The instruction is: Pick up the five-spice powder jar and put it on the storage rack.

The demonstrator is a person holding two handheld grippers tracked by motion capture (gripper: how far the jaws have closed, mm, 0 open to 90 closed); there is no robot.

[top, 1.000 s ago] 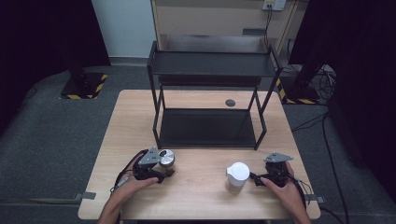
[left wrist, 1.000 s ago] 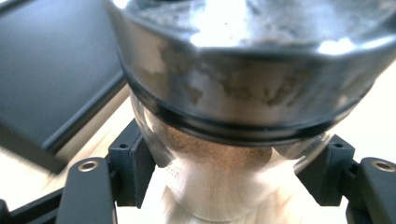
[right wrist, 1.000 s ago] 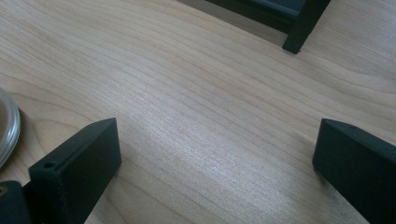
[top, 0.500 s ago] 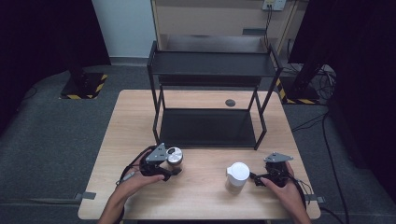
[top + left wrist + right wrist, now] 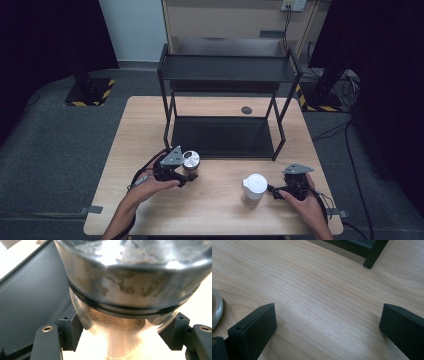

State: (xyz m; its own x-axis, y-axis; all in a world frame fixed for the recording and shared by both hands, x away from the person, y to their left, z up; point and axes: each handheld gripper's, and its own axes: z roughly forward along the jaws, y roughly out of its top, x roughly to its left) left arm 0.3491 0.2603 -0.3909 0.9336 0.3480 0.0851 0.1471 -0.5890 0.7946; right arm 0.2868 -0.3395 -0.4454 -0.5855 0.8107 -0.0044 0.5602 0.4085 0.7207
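The left tool (image 5: 184, 169) grips a glass jar with a silver metal lid (image 5: 190, 160), pads pressed on its glass body just below the lid, holding it near the front edge of the black shelf rack's lower tier (image 5: 222, 136). This looks like the carry toward the rack; next the jar wants setting upright on a tier. The right tool (image 5: 272, 190) rests on the counter (image 5: 215, 212) with jaws wide apart and empty, beside a white-lidded container (image 5: 254, 186).

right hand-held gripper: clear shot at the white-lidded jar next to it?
Probably yes. The right hand-held gripper sits just beside the white-lidded jar, jaws open over bare table, with nothing between them. The left hand-held gripper is off to the side, shut on the metal-lidded jar.
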